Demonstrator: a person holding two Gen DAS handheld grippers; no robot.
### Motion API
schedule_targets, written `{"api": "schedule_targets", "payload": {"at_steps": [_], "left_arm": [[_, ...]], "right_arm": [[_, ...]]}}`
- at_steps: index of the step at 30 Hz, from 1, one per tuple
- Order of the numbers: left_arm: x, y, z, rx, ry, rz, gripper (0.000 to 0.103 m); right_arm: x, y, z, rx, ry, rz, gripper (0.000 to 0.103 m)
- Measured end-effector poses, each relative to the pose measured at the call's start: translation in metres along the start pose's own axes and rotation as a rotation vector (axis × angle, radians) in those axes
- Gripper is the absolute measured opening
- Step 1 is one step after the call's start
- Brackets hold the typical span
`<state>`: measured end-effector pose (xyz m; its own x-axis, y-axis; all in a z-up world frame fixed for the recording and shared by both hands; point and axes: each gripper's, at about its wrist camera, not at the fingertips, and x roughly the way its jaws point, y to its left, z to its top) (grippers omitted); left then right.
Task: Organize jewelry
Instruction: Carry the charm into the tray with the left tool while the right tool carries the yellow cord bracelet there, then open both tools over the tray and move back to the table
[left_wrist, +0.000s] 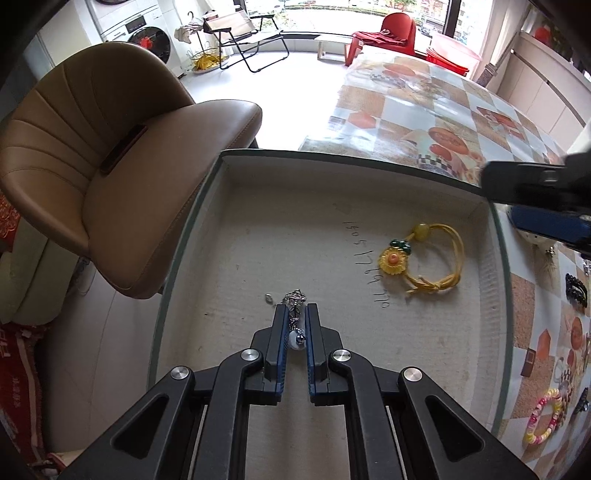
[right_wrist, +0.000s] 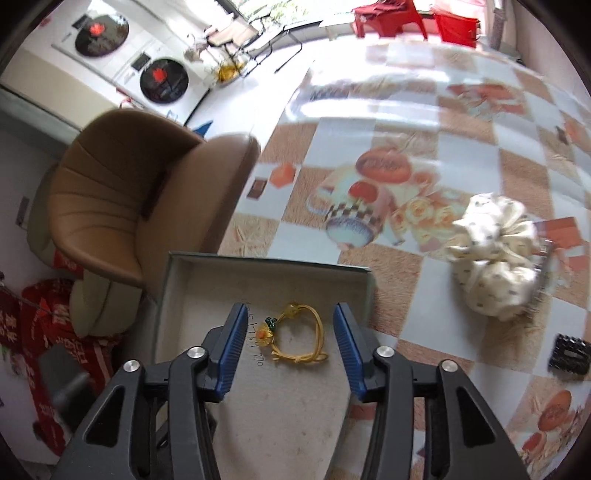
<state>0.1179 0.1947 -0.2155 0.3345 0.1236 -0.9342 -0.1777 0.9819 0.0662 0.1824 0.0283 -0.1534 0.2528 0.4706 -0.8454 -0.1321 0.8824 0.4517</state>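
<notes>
Silver chain (left_wrist: 294, 303) with a pale bead, pinched between the pressed-together blue pads of the left gripper (left_wrist: 296, 314), low over the floor of the open box (left_wrist: 258, 236). Yellow cord bracelet (right_wrist: 295, 334) lies loose in the box, framed by the spread right gripper (right_wrist: 290, 314). Cream scrunchie (right_wrist: 495, 254) on the patterned tablecloth (right_wrist: 406, 147); brown chair (left_wrist: 110, 166) beside the table.

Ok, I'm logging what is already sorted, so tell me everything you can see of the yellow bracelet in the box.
The yellow bracelet is a loop of thin yellow cord, knotted at one end with short loose tails. It carries a yellow sunflower charm with an orange centre, small green leaves and a round amber-looking bead. It lies flat on the floor of the open grey box, near its right wall, beside handwritten numbers. Nothing grips it: the right gripper hangs open above it.
</notes>
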Motion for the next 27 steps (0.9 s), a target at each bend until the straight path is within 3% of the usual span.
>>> {"api": "schedule_targets", "payload": {"at_steps": [1,2,3,4,5,6,11,14,18,23,25,27], "left_arm": [[0.000,-0.001,0.001,0.006,-0.001,0.001,0.012],[-0.001,-0.003,0.001,0.013,-0.003,0.003,0.027],[-0.002,-0.003,0.001,0.016,-0.004,0.005,0.049],[-0.003,-0.003,0.001,0.012,-0.012,0.014,0.096],[-0.008,-0.002,0.000,0.003,-0.037,0.031,0.103],[-0.013,-0.002,0.000,0.002,-0.069,0.043,0.103],[-0.016,-0.007,0.004,0.033,-0.054,0.039,0.103],[-0.024,-0.011,0.001,0.070,-0.068,0.046,0.103],[-0.038,-0.023,-0.011,0.127,-0.061,0.043,0.103],[-0.064,-0.047,-0.024,0.191,-0.044,0.006,0.103],[-0.075,-0.056,-0.029,0.205,-0.040,-0.014,0.103],[-0.084,-0.067,-0.033,0.220,-0.028,-0.040,0.103]], "right_arm": [[-0.006,-0.003,-0.001,0.006,-0.008,-0.001,0.055],[-0.012,-0.005,-0.004,0.013,-0.016,-0.005,0.055],[-0.019,-0.009,-0.009,0.019,-0.022,-0.013,0.055],[-0.024,-0.011,-0.012,0.026,-0.026,-0.020,0.055],[-0.030,-0.014,-0.016,0.034,-0.031,-0.027,0.055],[-0.036,-0.019,-0.021,0.044,-0.034,-0.036,0.055],[-0.066,-0.053,-0.052,0.101,-0.042,-0.083,0.057],[-0.076,-0.067,-0.072,0.137,-0.039,-0.104,0.064],[-0.094,-0.090,-0.099,0.203,-0.037,-0.136,0.080],[-0.120,-0.116,-0.128,0.288,-0.028,-0.175,0.083],[-0.133,-0.126,-0.139,0.321,-0.033,-0.190,0.091],[-0.144,-0.134,-0.148,0.346,-0.044,-0.206,0.091]]}}
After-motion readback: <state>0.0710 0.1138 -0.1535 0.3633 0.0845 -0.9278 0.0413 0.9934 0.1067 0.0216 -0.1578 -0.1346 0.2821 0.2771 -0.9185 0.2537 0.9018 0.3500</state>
